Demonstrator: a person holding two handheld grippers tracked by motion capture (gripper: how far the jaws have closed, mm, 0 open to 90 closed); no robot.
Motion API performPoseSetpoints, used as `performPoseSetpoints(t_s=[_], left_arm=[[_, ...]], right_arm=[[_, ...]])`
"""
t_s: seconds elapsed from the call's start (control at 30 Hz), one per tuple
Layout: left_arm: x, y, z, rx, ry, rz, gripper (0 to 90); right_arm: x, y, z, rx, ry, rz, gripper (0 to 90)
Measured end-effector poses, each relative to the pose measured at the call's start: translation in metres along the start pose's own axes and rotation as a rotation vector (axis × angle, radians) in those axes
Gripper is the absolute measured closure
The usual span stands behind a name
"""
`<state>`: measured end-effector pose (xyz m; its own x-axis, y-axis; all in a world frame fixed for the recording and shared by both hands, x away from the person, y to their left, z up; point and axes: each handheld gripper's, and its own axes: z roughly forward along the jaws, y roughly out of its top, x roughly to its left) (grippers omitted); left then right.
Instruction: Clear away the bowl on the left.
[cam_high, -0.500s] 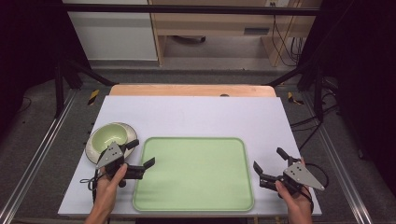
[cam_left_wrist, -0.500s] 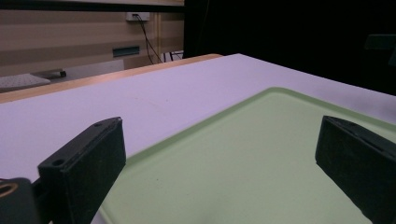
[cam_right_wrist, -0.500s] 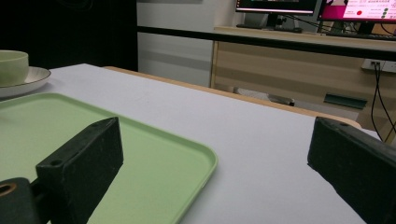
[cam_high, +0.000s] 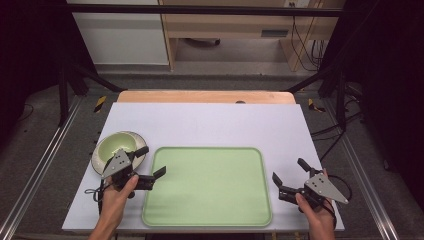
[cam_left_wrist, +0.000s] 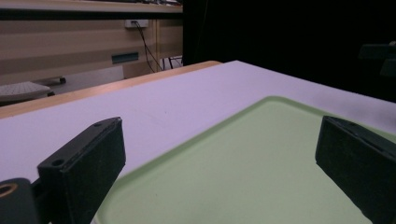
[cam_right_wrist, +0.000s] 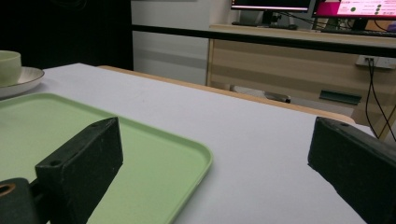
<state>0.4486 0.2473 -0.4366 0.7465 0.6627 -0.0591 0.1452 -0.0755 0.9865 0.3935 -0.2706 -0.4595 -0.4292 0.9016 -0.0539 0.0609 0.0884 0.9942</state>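
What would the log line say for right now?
left gripper: open, empty, at green tray left edge | right gripper: open, empty, right of tray | bowl on plate

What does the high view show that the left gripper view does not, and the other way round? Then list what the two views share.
High view: a green bowl on a plate at the table's left, the person's two hands, and the right tool, open and empty, beside the tray.

Left gripper view: a wall socket with a cable plugged in, on the wooden unit behind the table.

Both: the green tray, the white table, and the left tool, jaws wide apart with nothing between them.
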Motion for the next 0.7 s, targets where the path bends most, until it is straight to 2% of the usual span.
performPoseSetpoints(t_s=[0.07, 0.17, 0.27, 0.37, 0.47, 0.53, 0.7], left_arm=[[0.001, 0.007, -0.001, -0.014, 0.000, 0.000, 1.5], [0.004, 0.017, -0.002, -0.031, 0.005, -0.004, 1.5], [0.008, 0.025, -0.001, -0.013, 0.022, 0.011, 1.7], [0.013, 0.032, 0.000, -0.011, 0.023, 0.021, 1.6], [0.019, 0.043, 0.001, 0.019, 0.054, 0.069, 1.7], [0.024, 0.052, 0.003, 0.047, 0.075, 0.079, 1.8], [0.039, 0.072, 0.008, 0.047, 0.135, 0.097, 2.5]], right_arm=[[0.000, 0.001, -0.001, -0.005, -0.006, 0.015, 2.9], [0.002, 0.001, 0.001, 0.005, -0.007, 0.000, 2.5], [0.006, 0.001, 0.003, 0.010, -0.005, 0.002, 2.4], [0.006, 0.001, 0.003, 0.010, -0.007, 0.001, 2.3], [0.006, 0.001, 0.002, 0.008, -0.006, 0.003, 2.1], [0.006, 0.001, 0.003, 0.009, -0.007, 0.005, 2.1], [0.005, 0.001, 0.002, -0.002, -0.006, 0.014, 2.2]])
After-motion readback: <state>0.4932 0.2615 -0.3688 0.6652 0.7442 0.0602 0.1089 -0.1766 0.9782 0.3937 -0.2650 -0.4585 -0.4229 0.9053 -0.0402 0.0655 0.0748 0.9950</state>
